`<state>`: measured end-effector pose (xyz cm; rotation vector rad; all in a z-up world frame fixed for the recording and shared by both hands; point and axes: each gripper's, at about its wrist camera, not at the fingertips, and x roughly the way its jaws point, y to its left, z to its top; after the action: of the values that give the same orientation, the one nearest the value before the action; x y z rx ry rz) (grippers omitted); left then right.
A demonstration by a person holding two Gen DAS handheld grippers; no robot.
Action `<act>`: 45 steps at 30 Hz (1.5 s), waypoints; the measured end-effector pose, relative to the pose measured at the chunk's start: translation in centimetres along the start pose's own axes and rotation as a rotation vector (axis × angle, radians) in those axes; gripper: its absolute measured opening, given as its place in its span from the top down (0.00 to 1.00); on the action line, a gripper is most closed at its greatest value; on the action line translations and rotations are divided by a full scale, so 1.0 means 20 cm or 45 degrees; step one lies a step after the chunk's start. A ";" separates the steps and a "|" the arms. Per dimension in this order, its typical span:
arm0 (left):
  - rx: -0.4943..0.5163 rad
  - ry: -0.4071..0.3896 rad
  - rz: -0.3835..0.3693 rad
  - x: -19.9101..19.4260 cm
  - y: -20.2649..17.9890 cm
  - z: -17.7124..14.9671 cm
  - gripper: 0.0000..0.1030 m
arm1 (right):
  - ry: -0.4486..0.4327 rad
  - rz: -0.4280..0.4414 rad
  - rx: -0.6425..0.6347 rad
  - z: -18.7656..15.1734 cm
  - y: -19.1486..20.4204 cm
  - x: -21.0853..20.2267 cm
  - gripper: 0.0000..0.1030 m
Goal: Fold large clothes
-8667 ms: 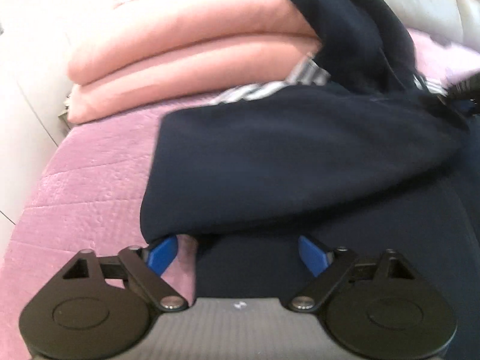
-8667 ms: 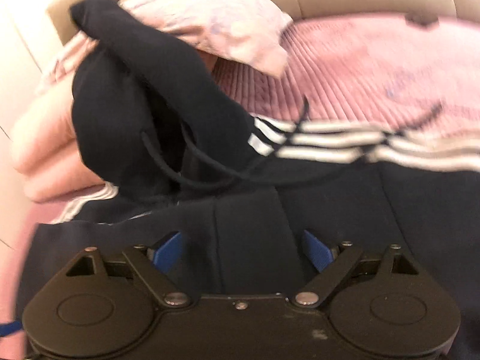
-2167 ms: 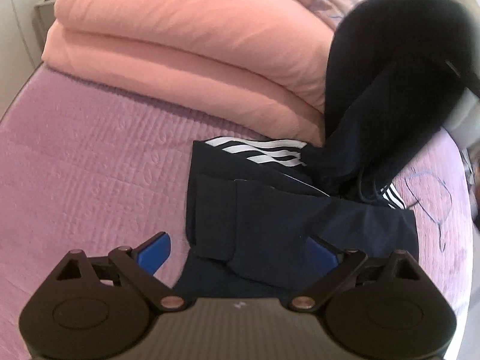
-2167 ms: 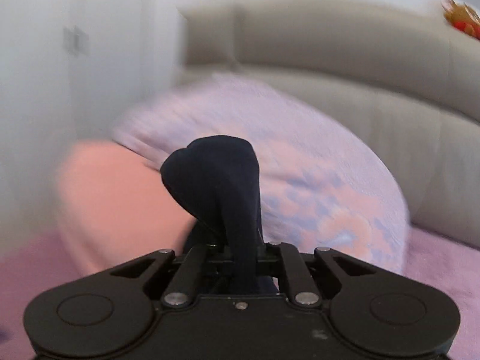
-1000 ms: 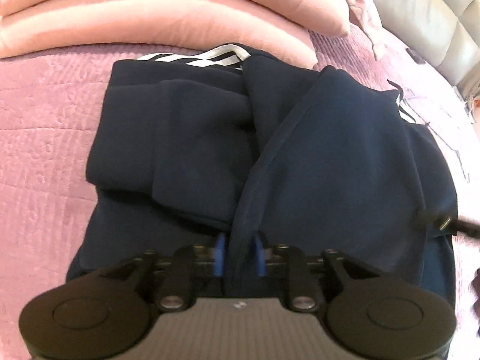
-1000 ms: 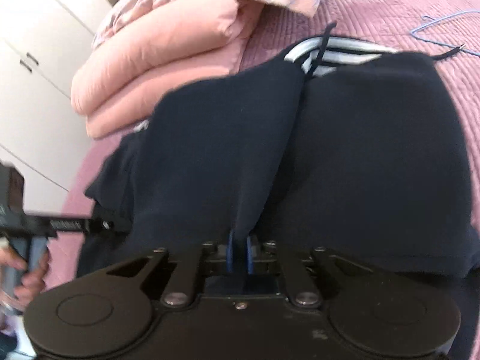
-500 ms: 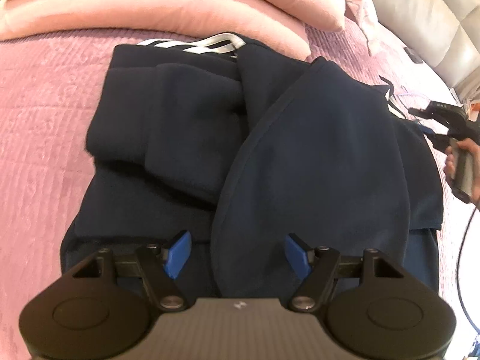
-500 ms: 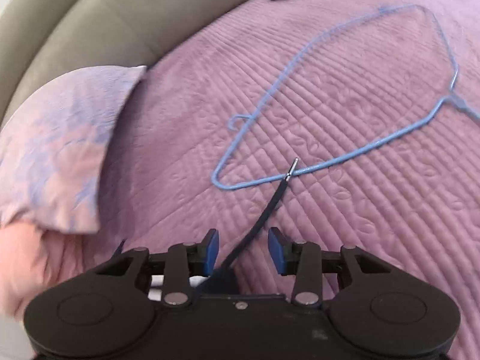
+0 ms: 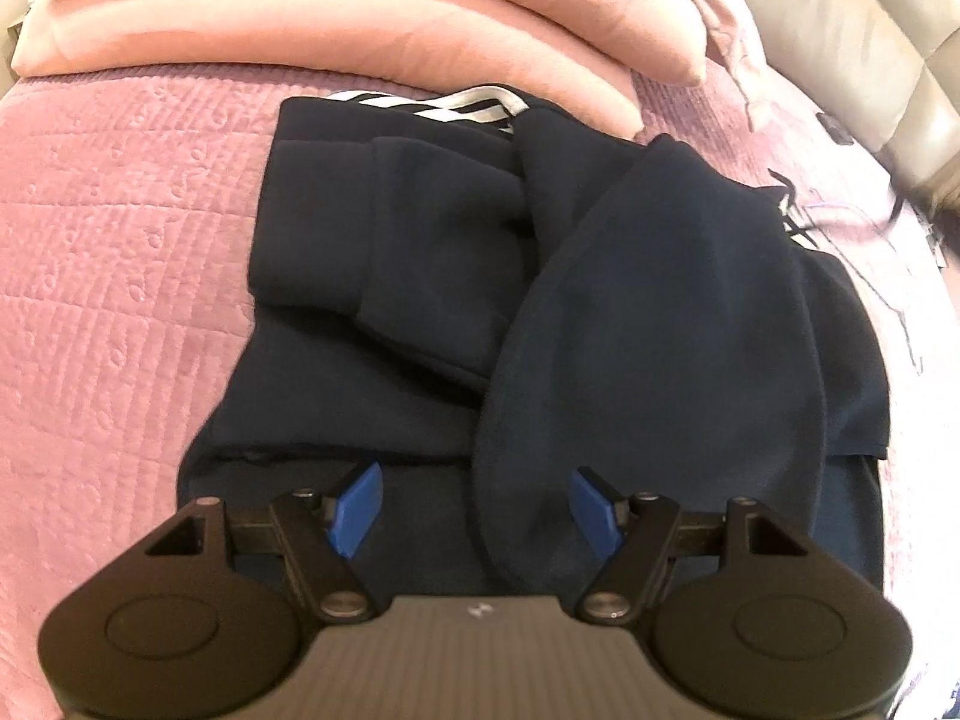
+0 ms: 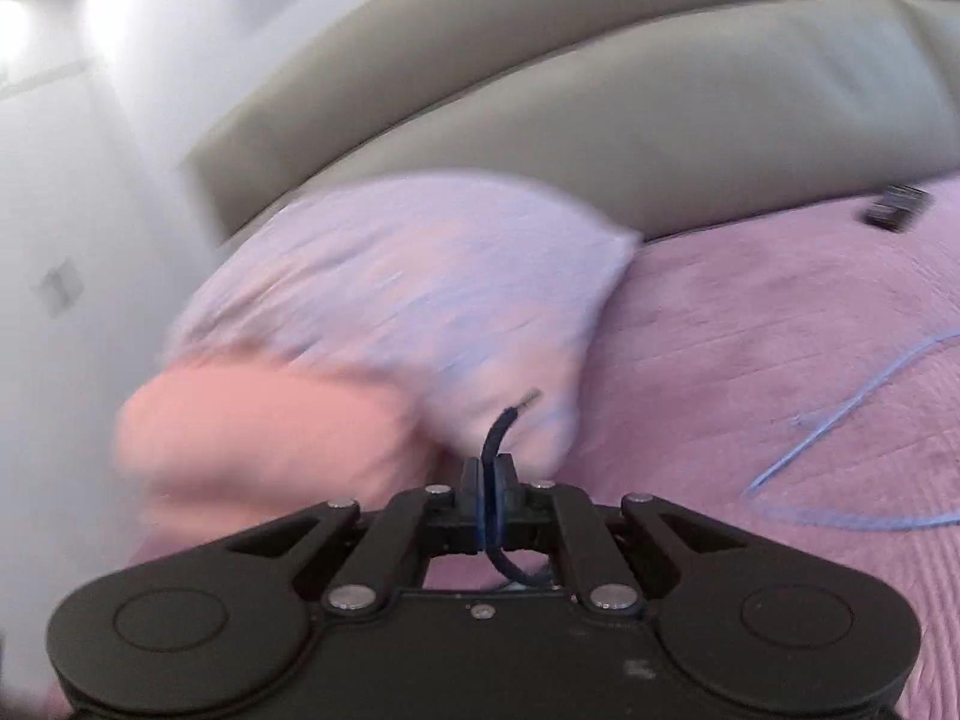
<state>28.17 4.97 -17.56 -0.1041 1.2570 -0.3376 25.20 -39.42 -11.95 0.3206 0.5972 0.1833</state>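
A navy hooded sweatshirt (image 9: 456, 276) with white sleeve stripes (image 9: 444, 105) lies partly folded on the pink quilted bed (image 9: 120, 240). Its hood (image 9: 654, 324) is laid down over the body. My left gripper (image 9: 474, 507) is open just above the near end of the hood, holding nothing. My right gripper (image 10: 489, 480) is shut on the sweatshirt's dark drawstring (image 10: 501, 426), whose metal-tipped end sticks up past the pads. The sweatshirt itself is out of the right wrist view.
Folded pink blankets (image 9: 300, 18) and a patterned pillow (image 10: 420, 288) lie at the head of the bed against a beige padded headboard (image 10: 600, 90). A blue wire hanger (image 10: 840, 420) and a small dark object (image 10: 897, 207) lie on the quilt.
My right gripper has closed on the drawstring and swung up and left toward the pillow. My left gripper, which let go of the hood half a second ago, stays open and has drawn back slightly.
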 end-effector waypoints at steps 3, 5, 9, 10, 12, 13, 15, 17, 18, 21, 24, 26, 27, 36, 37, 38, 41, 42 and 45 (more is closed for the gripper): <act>0.028 -0.005 -0.020 -0.03 -0.03 -0.03 0.31 | 0.322 -0.006 -0.162 -0.22 0.09 0.03 0.81; 0.058 -0.019 -0.024 -0.07 -0.04 -0.06 0.29 | 0.450 -0.045 -0.216 -0.33 0.11 0.00 0.60; 0.060 -0.031 -0.013 -0.14 -0.02 -0.11 0.24 | 0.431 -0.040 -0.102 -0.38 0.12 -0.14 0.48; 0.054 -0.026 -0.015 -0.16 -0.01 -0.13 0.23 | 0.422 -0.033 -0.065 -0.38 0.12 -0.17 0.44; 0.044 -0.016 -0.017 -0.18 0.01 -0.17 0.22 | 0.404 -0.047 -0.035 -0.38 0.14 -0.22 0.39; 0.044 -0.012 -0.012 -0.19 0.02 -0.18 0.22 | 0.394 -0.064 -0.035 -0.37 0.16 -0.23 0.38; 0.051 -0.009 0.020 -0.19 0.05 -0.22 0.21 | 0.394 -0.090 -0.050 -0.38 0.18 -0.20 0.38; 0.065 -0.006 0.071 -0.19 0.07 -0.27 0.21 | 0.446 -0.127 -0.092 -0.43 0.21 -0.14 0.28; 0.067 0.001 0.091 -0.18 0.10 -0.29 0.21 | 0.525 -0.166 -0.139 -0.48 0.22 -0.07 0.27; 0.044 -0.019 0.086 -0.19 0.19 -0.32 0.22 | 0.592 -0.252 -0.155 -0.59 0.19 0.01 0.38; 0.031 -0.070 0.063 -0.25 0.29 -0.32 0.22 | 0.437 -0.145 0.037 -0.54 0.14 -0.14 0.38; 0.033 -0.084 0.056 -0.28 0.35 -0.33 0.21 | 0.367 -0.087 0.087 -0.51 0.13 -0.27 0.37; 0.024 -0.084 0.052 -0.28 0.38 -0.34 0.21 | 0.321 -0.070 0.063 -0.51 0.12 -0.35 0.33; -0.064 -0.070 -0.071 -0.30 0.65 -0.58 0.34 | 0.359 -0.180 0.124 -0.91 -0.15 -0.91 0.33; -0.044 -0.083 -0.076 -0.31 0.65 -0.60 0.36 | 0.374 -0.182 0.161 -0.96 -0.18 -0.96 0.33; -0.020 -0.089 -0.079 -0.32 0.65 -0.62 0.43 | 0.386 -0.184 0.201 -1.01 -0.20 -1.00 0.33; 0.005 -0.080 -0.099 -0.34 0.67 -0.69 0.49 | 0.408 -0.195 0.284 -1.15 -0.25 -1.11 0.33; -0.004 -0.073 -0.122 -0.35 0.68 -0.71 0.49 | 0.396 -0.180 0.298 -1.19 -0.25 -1.15 0.33; -0.042 -0.051 -0.181 -0.38 0.71 -0.77 0.49 | 0.382 -0.085 0.373 -1.25 -0.26 -1.26 0.33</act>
<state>14.27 22.40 -19.15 -0.2281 1.2181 -0.4354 -9.27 -44.66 -20.16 0.5614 0.9338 0.0792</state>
